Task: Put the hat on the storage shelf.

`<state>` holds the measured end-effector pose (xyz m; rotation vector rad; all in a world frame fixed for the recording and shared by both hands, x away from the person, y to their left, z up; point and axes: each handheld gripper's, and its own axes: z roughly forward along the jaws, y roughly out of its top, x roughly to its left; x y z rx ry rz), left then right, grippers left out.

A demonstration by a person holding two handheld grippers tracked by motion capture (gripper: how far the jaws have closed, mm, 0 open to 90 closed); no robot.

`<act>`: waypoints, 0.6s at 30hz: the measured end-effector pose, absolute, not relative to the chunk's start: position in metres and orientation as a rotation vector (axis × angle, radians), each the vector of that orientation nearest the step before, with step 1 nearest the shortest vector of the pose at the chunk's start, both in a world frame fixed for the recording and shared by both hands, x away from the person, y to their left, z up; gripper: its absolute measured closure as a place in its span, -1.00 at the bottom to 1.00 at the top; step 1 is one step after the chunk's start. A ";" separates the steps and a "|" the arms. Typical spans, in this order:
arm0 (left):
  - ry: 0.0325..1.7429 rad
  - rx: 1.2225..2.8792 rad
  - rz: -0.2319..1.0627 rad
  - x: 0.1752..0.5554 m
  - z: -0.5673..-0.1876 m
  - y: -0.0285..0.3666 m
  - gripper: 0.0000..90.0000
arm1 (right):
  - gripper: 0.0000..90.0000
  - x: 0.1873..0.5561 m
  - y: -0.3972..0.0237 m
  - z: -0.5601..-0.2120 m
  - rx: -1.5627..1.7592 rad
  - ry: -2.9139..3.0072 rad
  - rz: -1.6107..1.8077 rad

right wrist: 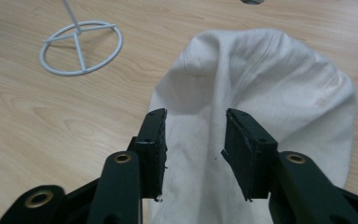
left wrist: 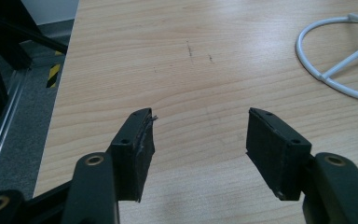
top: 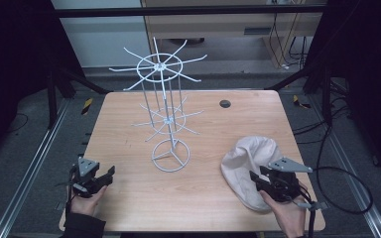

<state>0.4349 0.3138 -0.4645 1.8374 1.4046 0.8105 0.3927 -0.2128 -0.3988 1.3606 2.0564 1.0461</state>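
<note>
While I am watching from the high view, my left gripper [top: 104, 177] is sitting at the near left corner of the table [top: 129, 114], its jaws standing wide apart with only bare wood between them. In the left gripper view that wood is showing a pale, straight grain with a few faint dark scuffs, and the gripper's black pads [left wrist: 142, 149] are looking flat and slightly frayed at one edge. Moving right, a white wire rack [top: 164, 99] is standing upright near the table's middle: a thin pole rising from a ring-shaped base, carrying two tiers of spokes that are radiating outward. It is standing well apart from both grippers and blocking nothing between them and the cloth. A small dark round spot [top: 224, 103] is lying on the wood toward the far right. Further right, the cream cloth bag [top: 250, 158] is lying flat and limp on the near right part of the table, soft, woven and creased, rounded at its far end, its long axis running from the near edge away toward the far side. My right gripper [top: 256, 178] is hanging over the bag's near end, jaws partly parted, holding nothing; the cloth is lying below the pads [right wrist: 154, 140].
</note>
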 end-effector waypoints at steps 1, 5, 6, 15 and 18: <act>1.403 1.838 0.810 0.435 -0.465 0.314 -0.09 | 0.26 0.395 -0.211 -0.398 1.358 2.055 1.036; 1.396 1.836 0.810 0.434 -0.463 0.314 -0.09 | 0.22 0.404 -0.208 -0.395 1.366 2.049 1.002; 1.394 1.837 0.811 0.434 -0.463 0.313 -0.09 | 0.21 0.407 -0.208 -0.395 1.364 2.040 0.995; 1.397 1.837 0.813 0.434 -0.464 0.314 -0.09 | 0.20 0.426 -0.205 -0.402 1.393 2.067 0.948; 1.391 1.837 0.814 0.434 -0.463 0.314 -0.09 | 0.21 0.431 -0.205 -0.405 1.406 2.073 0.928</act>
